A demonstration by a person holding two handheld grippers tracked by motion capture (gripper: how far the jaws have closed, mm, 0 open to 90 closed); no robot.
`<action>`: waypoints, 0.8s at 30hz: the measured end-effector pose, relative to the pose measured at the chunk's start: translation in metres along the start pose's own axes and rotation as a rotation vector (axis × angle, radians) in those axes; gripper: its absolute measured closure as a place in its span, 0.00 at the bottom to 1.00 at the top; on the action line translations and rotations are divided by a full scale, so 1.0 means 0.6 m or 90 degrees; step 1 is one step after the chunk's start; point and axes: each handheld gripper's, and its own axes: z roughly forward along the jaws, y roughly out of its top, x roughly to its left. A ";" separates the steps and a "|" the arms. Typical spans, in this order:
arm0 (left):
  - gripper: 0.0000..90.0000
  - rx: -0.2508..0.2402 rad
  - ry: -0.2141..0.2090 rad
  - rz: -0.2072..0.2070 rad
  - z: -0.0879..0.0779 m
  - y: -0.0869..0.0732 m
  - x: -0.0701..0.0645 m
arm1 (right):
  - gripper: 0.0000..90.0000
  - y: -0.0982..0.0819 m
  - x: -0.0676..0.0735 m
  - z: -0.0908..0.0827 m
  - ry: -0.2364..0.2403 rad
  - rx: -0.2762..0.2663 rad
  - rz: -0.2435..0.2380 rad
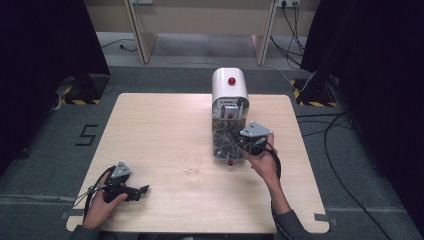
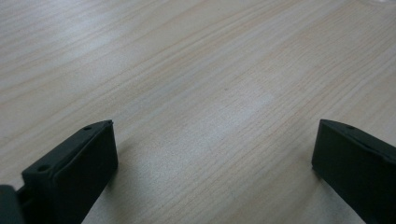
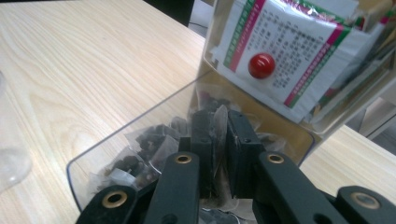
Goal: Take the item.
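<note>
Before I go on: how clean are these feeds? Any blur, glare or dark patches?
High view: evenly lit table, dark curtains at both sides. Left gripper view: soft throughout, pale sheen on the wood. Right gripper view: right gripper and tea bag fairly sharp, reflections on the clear bin, glass cup blurred.

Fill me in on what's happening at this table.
A person works two handheld grippers at a wooden table. The right gripper reaches into the open clear drawer of a tea bag dispenser and is shut on a tea bag. The left gripper rests open on the table. A clear glass cup stands empty beside the dispenser.
</note>
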 end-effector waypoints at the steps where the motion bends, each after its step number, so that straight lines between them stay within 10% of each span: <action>1: 0.00 0.000 0.000 0.000 0.000 0.000 0.000 | 0.93 0.002 0.002 -0.002 0.001 -0.001 0.000; 24: 0.00 -0.001 0.000 0.000 0.000 0.000 0.000 | 0.93 0.040 0.070 -0.006 0.088 -0.053 -0.024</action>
